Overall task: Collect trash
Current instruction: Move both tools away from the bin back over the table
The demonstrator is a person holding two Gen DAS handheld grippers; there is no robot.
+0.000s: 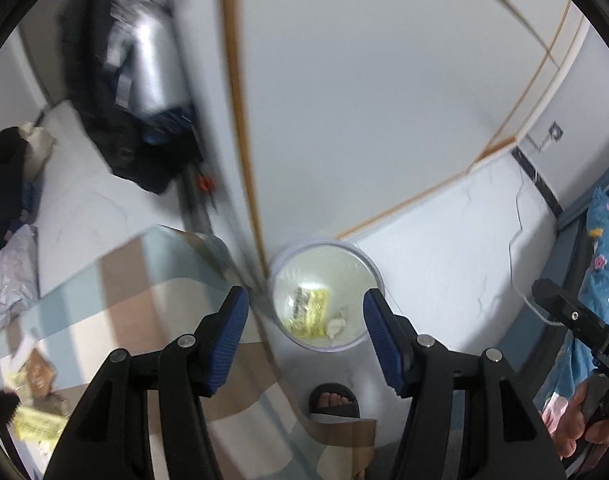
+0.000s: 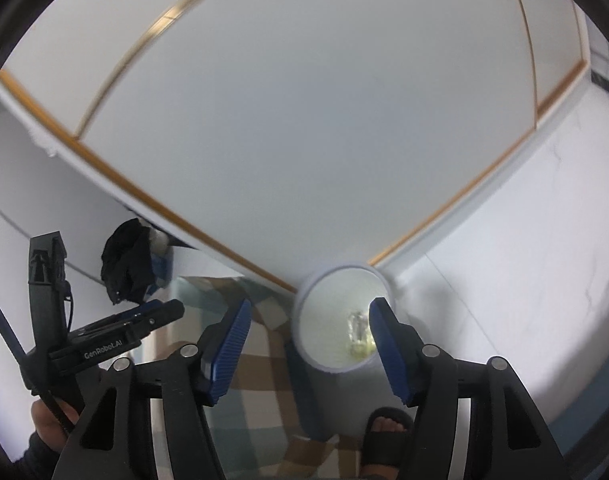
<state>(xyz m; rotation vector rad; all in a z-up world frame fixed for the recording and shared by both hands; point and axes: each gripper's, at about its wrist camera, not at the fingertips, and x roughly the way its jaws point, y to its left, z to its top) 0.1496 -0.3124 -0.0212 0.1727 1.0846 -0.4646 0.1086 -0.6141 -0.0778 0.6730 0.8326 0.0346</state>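
Left hand-held gripper [image 1: 306,334]: jaws spread, nothing between the blue pads [image 1: 232,340]. Right hand-held gripper [image 2: 308,346]: jaws likewise spread and empty. In the left wrist view, the right hand-held gripper appears at the right edge, gripped by a hand [image 1: 580,420].

Below and left of both grippers lies the glass desk [image 1: 116,280], laid over a checked cloth [image 2: 260,392]. On the desk's near left corner, in the left wrist view, rest a yellow wrapper [image 1: 36,424] and a brown packet [image 1: 38,368]; both are blurred.

Beside the desk's edge a foot in a black sandal [image 1: 334,400] stands on the white floor [image 1: 444,240]. Just beyond it stands a round white bin [image 1: 378,276], open at the top. Inside the bin lie a yellow wrapper piece [image 1: 310,312] and a small white crumpled scrap [image 1: 335,326].

Behind the bin rises a white cabinet door [image 1: 364,100] with thin wooden trim. Farther left, a dark bag [image 1: 120,132] leans near the cabinet. A black garment [image 2: 124,268] lies on the floor. A blue floral bedcover [image 1: 604,248] shows at the right.
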